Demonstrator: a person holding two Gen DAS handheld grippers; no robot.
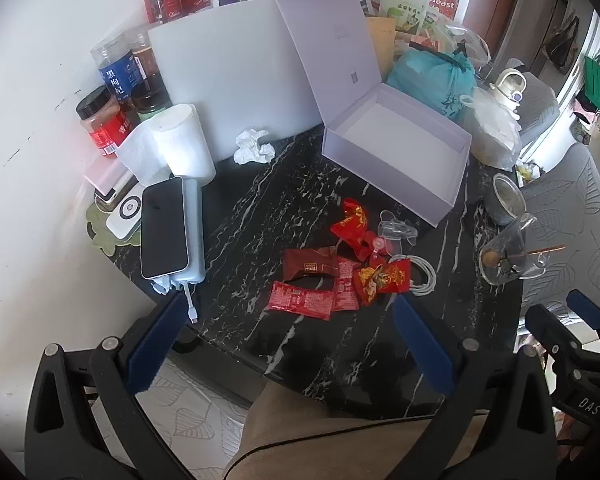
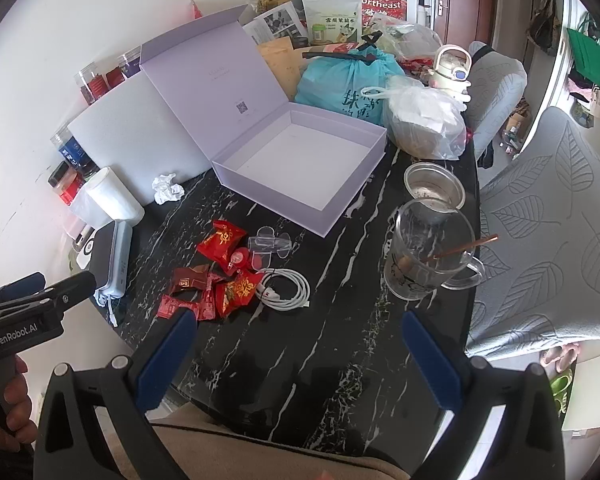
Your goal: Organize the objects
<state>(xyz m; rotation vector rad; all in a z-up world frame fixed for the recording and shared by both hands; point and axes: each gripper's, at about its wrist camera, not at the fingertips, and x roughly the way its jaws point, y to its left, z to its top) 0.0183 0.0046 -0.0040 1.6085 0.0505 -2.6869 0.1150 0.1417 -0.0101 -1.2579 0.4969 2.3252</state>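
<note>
We hold our left gripper (image 1: 290,338) and right gripper (image 2: 300,354) low at the near edge of the black marble table (image 2: 340,280), both with blue-padded jaws spread wide apart and holding nothing. Just ahead lies a loose cluster of crinkled red snack packets (image 2: 220,276), glossy foil, flat and rectangular, pointing every which way. A coiled white cable (image 2: 286,290) touches the cluster's right side. Beyond sits the lavender cardboard box (image 2: 300,164), lid propped open, its long axis running diagonally from near-left to far-right.
</note>
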